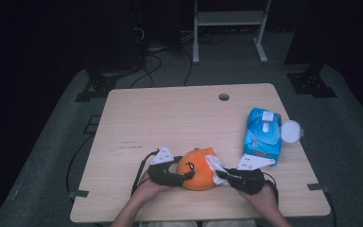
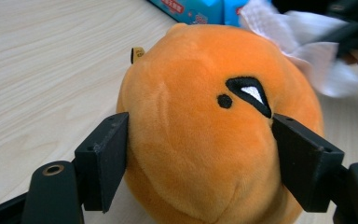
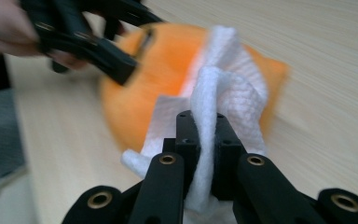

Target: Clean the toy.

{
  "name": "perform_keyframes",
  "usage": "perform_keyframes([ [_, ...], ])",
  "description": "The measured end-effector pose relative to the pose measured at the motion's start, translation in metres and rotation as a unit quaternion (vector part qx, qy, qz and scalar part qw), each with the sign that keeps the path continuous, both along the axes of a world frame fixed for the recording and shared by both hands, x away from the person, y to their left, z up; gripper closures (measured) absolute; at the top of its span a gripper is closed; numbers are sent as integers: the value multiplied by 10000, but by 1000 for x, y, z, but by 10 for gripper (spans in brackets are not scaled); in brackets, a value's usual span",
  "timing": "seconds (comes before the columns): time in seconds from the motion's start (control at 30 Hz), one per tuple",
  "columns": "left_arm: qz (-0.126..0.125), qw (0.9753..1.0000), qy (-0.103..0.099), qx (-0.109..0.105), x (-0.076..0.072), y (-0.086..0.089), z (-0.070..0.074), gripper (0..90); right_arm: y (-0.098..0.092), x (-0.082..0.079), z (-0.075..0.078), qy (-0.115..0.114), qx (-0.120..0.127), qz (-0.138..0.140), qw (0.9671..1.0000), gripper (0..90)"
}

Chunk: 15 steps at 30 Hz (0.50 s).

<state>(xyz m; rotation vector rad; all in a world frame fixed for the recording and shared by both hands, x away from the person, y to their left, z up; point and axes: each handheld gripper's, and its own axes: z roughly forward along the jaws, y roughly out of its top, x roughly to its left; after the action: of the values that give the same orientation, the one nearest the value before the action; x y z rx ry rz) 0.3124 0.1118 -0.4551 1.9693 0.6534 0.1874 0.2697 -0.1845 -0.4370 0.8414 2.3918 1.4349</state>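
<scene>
Orange plush toy (image 1: 197, 169) near the front edge of the table (image 1: 170, 113), at about 6 o'clock on the tabletop, between the two hands. Round and soft, with a black eye patch (image 2: 248, 93) and a small black dot (image 2: 223, 101) beside it.

Left gripper (image 1: 170, 176) at 9 o'clock from the toy. Jaws spread wide, one on each side of the toy, both pressing into the fur. Holding the toy. Left hand (image 1: 147, 189) just behind it, at 7 o'clock from the toy.

Right gripper (image 3: 204, 135) at 3 o'clock from the toy. Jaws almost together, squeezing a white wipe (image 3: 223, 93). Wipe bunched up and lying against the toy's side. In the high view, same wipe (image 1: 215, 166) touching the toy at its 2 o'clock edge. Right hand (image 1: 262, 194) at 4 o'clock from the toy.

Blue pack of wipes (image 1: 263, 135) at 2 o'clock from the toy, near the right edge of the table, flap open. Round white lid (image 1: 291, 131) just beside the pack, at its 3 o'clock. Small round hole (image 1: 224, 97) in the table at 12 o'clock, far from the toy.
</scene>
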Motion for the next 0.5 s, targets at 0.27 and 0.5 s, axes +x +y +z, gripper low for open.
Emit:
perform_keyframes([
  [0.27,305,9995,-36,6,1,3,1,254,8,6,2,-56,42,71,10000,833],
  [0.5,262,9996,-61,-31,2,4,2,248,5,4,1,-18,74,-144,9999,831],
])
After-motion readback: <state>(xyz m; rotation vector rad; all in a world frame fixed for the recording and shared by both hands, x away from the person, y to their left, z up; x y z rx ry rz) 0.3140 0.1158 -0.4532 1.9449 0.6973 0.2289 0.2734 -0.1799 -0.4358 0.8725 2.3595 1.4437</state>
